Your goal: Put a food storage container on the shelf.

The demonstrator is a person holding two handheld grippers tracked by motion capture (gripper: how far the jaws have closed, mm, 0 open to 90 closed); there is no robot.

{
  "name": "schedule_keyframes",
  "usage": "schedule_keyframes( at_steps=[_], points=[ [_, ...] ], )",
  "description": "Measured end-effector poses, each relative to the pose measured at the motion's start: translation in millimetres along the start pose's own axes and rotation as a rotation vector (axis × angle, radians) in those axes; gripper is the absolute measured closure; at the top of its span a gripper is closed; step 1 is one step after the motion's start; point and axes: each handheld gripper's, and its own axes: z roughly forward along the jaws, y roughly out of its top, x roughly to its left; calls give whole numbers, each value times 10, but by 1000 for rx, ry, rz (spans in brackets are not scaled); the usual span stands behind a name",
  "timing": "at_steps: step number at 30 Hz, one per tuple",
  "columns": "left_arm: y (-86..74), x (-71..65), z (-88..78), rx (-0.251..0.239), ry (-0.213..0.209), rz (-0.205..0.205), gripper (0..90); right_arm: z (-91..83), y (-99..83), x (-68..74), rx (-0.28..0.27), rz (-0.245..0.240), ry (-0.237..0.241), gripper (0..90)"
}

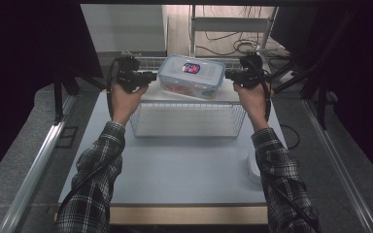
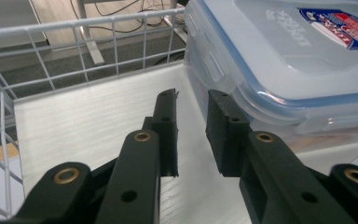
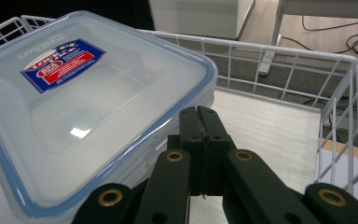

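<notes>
High view | clear lidded box (image 1: pixel 191 76), blue seal, red-blue label; left fingers (image 2: pixel 191 135) parted, empty; right fingers (image 3: pixel 199 140) clenched, empty

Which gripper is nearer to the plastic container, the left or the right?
Right, slightly: right gripper sits against the container rim; left gripper is just beside its end.

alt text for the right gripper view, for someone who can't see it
The hand-held gripper rises from the bottom with its black jaws shut together, nothing between them, beside a clear plastic box with a blue-rimmed lid and a red and blue label. Both are inside a white wire basket.
</notes>
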Motion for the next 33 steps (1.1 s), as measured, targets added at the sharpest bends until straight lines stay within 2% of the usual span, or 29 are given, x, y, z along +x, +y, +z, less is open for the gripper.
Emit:
schedule_keyframes(
  at_steps=[1,3,6,10,13,15,18,21,25,29,32,33],
  points=[
    [-13,-15,10,2,-14,0,737,17,6,-1,-3,2,-1,892],
    [-28,-39,-2,3,23,25,732,57,16,6,1,7,-4,892],
    [-7,-25,22,2,52,0,737,110,15,25,13,6,-13,892],
    [-12,-30,57,10,38,-14,768,145,3,30,24,-1,-27,892],
    [-41,-46,40,11,3,-25,782,175,6,6,27,5,-31,892],
    [-59,-77,23,12,-14,-19,780,201,3,-11,31,9,-29,892],
    [-76,-120,-9,21,-12,1,780,255,-8,-1,43,3,-38,892],
    [-86,-126,-23,25,-12,3,772,293,-31,24,46,-1,-44,892],
    [-95,-116,-29,23,-16,3,758,272,-31,37,53,-16,-47,890],
    [-129,-125,-98,23,-20,26,726,168,-54,36,42,-30,-37,865],
    [-189,-139,-180,14,-29,34,676,58,-119,50,31,-62,-23,819],
    [-218,-147,-212,11,-39,35,660,24,-143,48,26,-61,-5,812]
  ],
)
